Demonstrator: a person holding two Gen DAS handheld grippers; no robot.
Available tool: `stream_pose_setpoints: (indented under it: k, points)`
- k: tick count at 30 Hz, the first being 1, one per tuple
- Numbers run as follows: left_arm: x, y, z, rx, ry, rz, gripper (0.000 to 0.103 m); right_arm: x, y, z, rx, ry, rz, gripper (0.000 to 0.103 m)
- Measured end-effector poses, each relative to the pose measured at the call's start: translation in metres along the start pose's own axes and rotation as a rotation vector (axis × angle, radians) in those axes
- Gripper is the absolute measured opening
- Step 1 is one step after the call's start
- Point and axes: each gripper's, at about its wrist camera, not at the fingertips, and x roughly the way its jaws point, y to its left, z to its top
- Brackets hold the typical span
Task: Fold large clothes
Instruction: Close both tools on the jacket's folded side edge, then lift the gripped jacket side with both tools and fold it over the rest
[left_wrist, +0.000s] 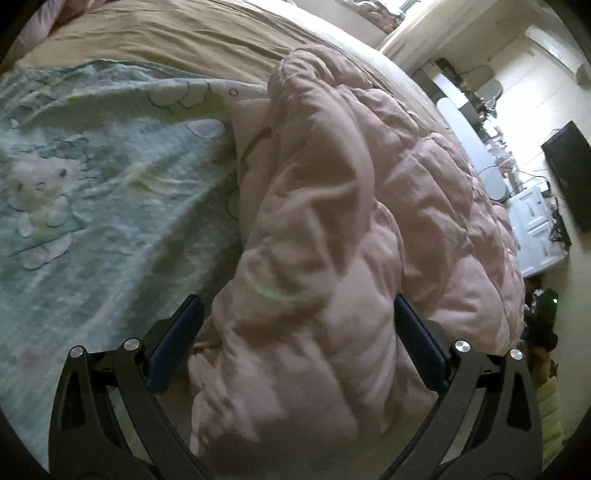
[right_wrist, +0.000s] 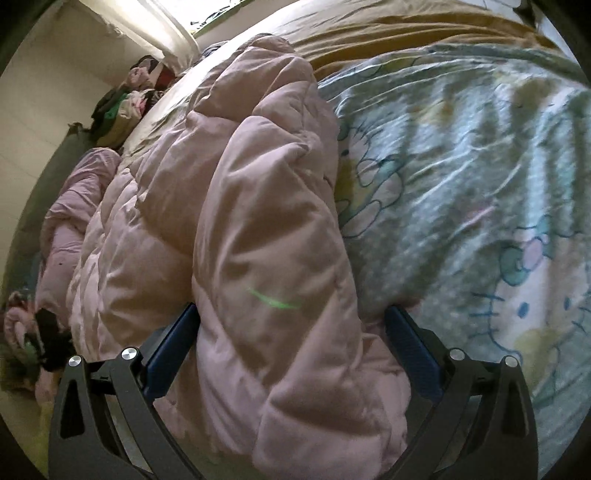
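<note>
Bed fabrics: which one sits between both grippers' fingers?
The puffy pink quilted garment; the left gripper and right gripper each straddle it. The cartoon-print sheet and tan blanket lie flat, untouched.

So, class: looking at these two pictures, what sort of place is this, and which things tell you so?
Most likely a bedroom. A pink padded coat lies on a bed with a cartoon-print sheet and a tan cover; white drawers stand by the wall.
</note>
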Motion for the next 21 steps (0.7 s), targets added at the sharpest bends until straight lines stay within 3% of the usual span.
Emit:
stream_pose_setpoints:
  k: [3, 4, 5, 6, 10, 13, 17, 21]
  points:
    - [0.005, 0.001, 0.000, -0.006, -0.012, -0.022, 0.095, 0.006, 0.009, 0.005, -0.031, 0.009, 0.003, 0.094]
    - [0.007, 0.000, 0.000, -0.007, -0.016, -0.020, 0.095, 0.007, 0.014, 0.007, -0.046, 0.009, 0.010, 0.086]
    - [0.008, -0.001, 0.000, -0.008, -0.017, -0.014, 0.095, 0.008, 0.019, 0.008, -0.053, 0.007, 0.007, 0.083]
    - [0.008, -0.004, 0.001, -0.011, -0.023, -0.001, 0.095, 0.008, 0.023, 0.009, -0.060, 0.009, -0.008, 0.082]
    - [0.007, -0.021, 0.004, 0.056, -0.033, 0.067, 0.094, -0.002, 0.044, 0.009, -0.120, -0.006, -0.058, 0.056]
    - [0.003, -0.033, 0.006, 0.089, -0.039, 0.113, 0.087, -0.009, 0.059, 0.004, -0.163, -0.022, -0.131, 0.049]
    - [0.000, -0.054, 0.009, 0.162, -0.049, 0.162, 0.065, -0.009, 0.073, 0.001, -0.200, -0.033, -0.178, 0.048]
    - [0.004, -0.064, 0.012, 0.195, -0.044, 0.199, 0.065, 0.009, 0.062, 0.004, -0.133, 0.008, -0.154, 0.062]
